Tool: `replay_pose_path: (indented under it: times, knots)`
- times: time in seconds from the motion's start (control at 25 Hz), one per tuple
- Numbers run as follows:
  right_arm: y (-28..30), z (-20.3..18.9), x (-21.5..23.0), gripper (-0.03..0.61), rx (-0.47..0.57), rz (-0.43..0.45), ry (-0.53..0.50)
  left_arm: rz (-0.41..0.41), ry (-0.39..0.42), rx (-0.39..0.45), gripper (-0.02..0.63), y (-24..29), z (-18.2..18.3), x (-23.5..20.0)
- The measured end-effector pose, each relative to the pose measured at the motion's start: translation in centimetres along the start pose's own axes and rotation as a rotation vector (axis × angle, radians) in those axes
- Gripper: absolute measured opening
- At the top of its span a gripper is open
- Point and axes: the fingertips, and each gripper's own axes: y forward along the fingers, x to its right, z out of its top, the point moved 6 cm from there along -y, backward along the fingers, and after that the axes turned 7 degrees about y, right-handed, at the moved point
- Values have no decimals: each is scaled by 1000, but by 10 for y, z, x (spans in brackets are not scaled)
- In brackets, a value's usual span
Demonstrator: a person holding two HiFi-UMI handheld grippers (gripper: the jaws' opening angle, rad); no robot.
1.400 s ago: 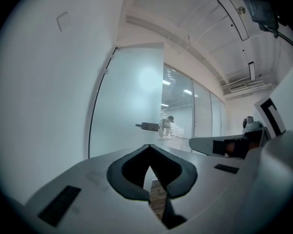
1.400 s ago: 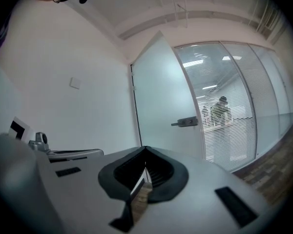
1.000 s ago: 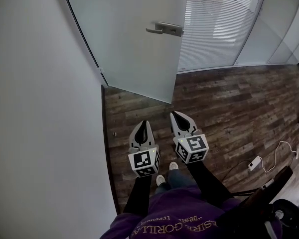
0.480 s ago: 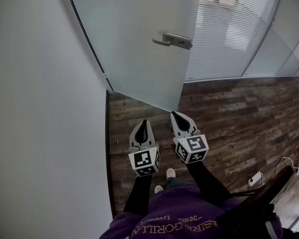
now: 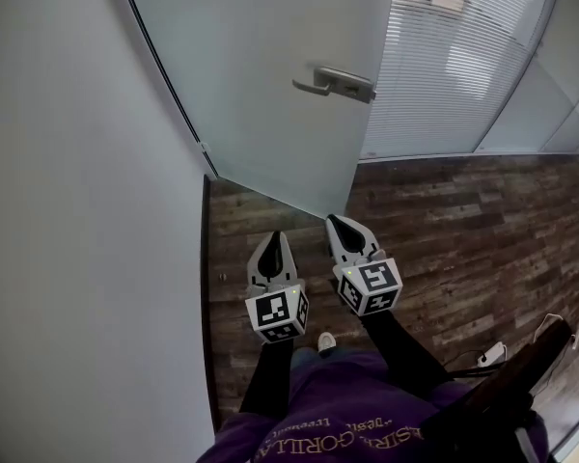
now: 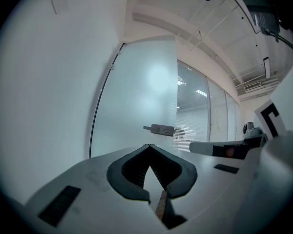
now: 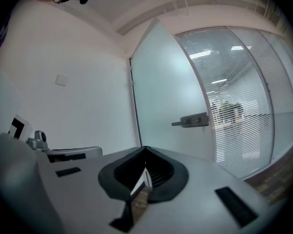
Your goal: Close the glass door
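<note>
Head view: the glass door [image 5: 270, 85] fills the upper centre. It is a frosted pane standing open at an angle to the white wall [image 5: 77, 220] on the left. Its dark edge strip meets that wall, and its free edge carries a metal lever handle [image 5: 336, 82]. The bottom edge of the door runs across the wood floor [image 5: 444, 210], just ahead of both tools. To the right of the door stands a glazed partition with slatted blinds [image 5: 454, 66]. The left tongs [image 5: 276, 237] and right tongs [image 5: 334, 221] are held side by side over the floor, apart from each other, and neither touches the door. Each set is pressed together to a point with nothing gripped. A marker cube [image 5: 278, 313] sits behind each nose. A purple sweatshirt [image 5: 347, 427] and one shoe [image 5: 325, 340] show below.

Left gripper view: the left tongs [image 6: 147, 146] are closed tip to tip and hold nothing. The door [image 6: 136, 96] stands ahead, with its handle [image 6: 161, 128] above and right of the tips and well clear of them. The nose of the right tongs enters at the right.

Right gripper view: the right tongs [image 7: 145, 147] also meet at the tip and are empty. The door [image 7: 166, 91] is ahead, with its handle [image 7: 191, 120] up and to the right and no contact with the tongs. The hinge side appears to sit at the wall corner, though the wide lens bends that line. A small wall plate [image 7: 61, 80] sits on the left.
</note>
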Motion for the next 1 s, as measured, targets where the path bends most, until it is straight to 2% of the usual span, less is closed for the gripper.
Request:
replay_pose_path:
  times: [0.2,0.4,1.0]
  knots:
    - [15,2,6,-9,-4,6,5,25,-4,-3,0,12,-1,-11]
    - [41,6,6,-9,0,-5,4,15,-10,-13,0,31,2,-26]
    - [125,26,8,-9,45,-119,0,-116,10,-1,0,118,18,-82]
